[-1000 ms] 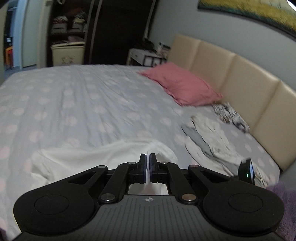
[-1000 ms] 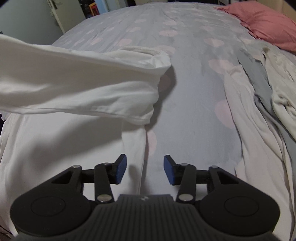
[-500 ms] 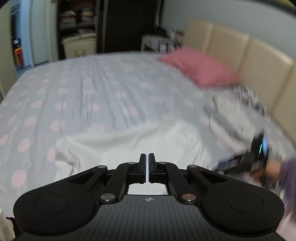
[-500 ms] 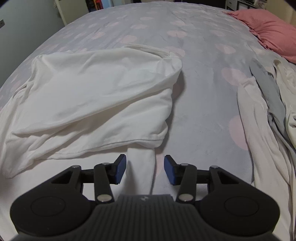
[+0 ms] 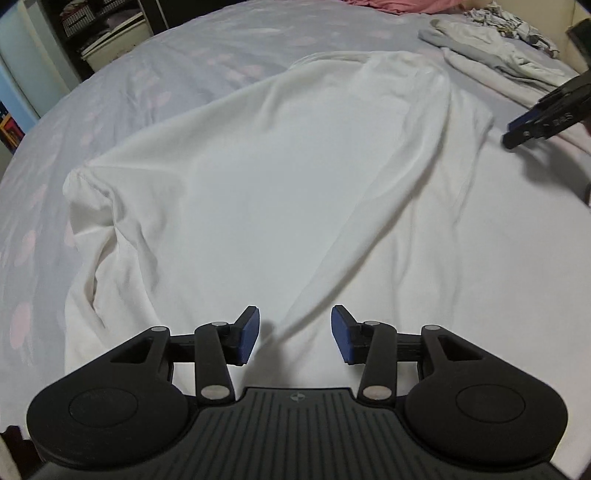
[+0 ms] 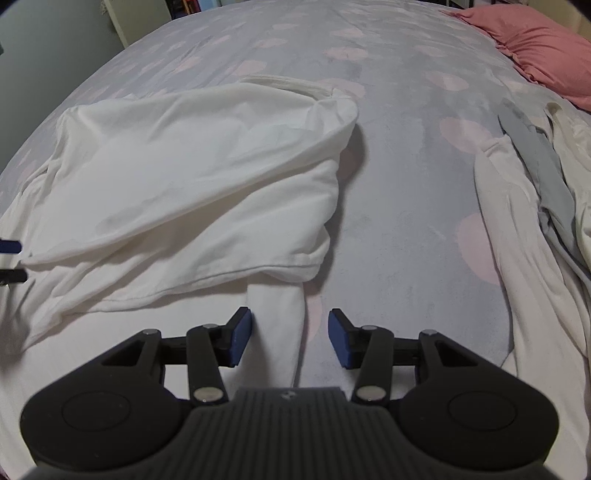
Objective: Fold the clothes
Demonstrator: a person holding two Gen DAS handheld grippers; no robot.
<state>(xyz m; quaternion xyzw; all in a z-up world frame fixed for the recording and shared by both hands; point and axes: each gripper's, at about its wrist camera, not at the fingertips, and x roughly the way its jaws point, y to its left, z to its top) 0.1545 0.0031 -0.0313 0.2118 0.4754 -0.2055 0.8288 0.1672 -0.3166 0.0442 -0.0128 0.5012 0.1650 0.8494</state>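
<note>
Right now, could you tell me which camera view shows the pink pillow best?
The right wrist view: the pink pillow fills its top right corner, with wrinkles and edge clear against the dotted bedsheet. The left wrist view catches only a thin pink strip at its top edge, beyond the white garment.

Bed surface and items lying on it

The bed (image 6: 399,206), covered in a grey sheet with pink dots, fills both views. A white garment (image 6: 192,177) lies folded over itself at centre left of the right wrist view; a pile of pale and grey clothes (image 6: 546,192) lies at right; a pink pillow (image 6: 535,48) lies at upper right.
</note>
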